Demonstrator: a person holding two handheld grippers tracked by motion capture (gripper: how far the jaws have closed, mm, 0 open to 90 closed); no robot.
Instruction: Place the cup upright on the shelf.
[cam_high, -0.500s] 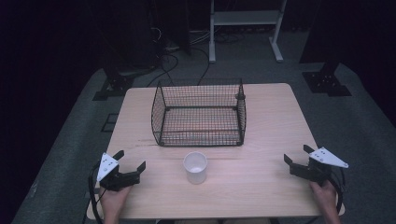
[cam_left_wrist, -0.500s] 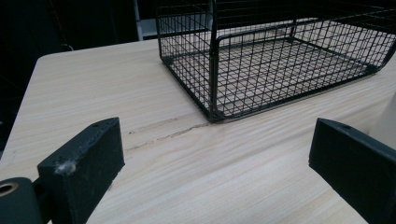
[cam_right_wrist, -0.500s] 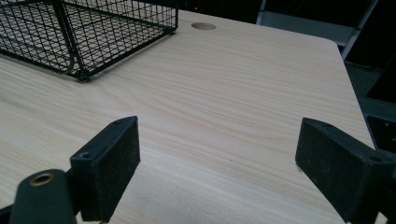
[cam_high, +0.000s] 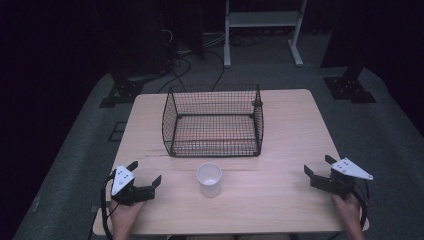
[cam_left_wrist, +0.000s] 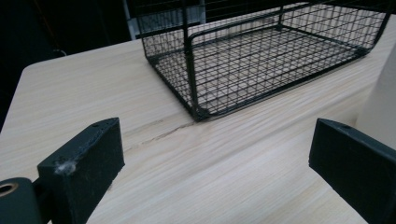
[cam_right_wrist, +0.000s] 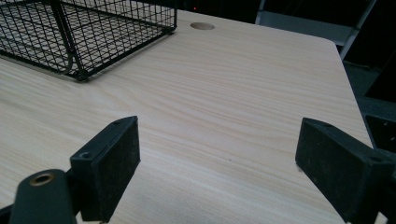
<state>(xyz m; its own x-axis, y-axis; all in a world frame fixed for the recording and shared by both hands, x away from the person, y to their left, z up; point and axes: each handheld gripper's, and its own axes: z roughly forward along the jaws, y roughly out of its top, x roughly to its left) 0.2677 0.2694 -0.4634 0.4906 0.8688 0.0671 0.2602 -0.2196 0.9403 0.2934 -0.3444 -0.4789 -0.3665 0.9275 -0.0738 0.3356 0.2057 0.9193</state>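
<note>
White cup (cam_high: 209, 179) stands between left gripper (cam_high: 146, 180) and right gripper (cam_high: 318, 166) (both jaws spread, empty).

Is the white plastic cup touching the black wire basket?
Apart. In the high view, a strip of bare wooden table separates the white plastic cup from the near wall of the black wire basket.

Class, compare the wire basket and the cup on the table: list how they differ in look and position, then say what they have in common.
The wire basket is black open mesh; the cup is white and solid-walled. The basket is broad, low and boxy; the cup is small and round. The basket sits farther back on the table; the cup stands nearer the person, in front of it. Both stand upright, open at the top and look empty.
</note>
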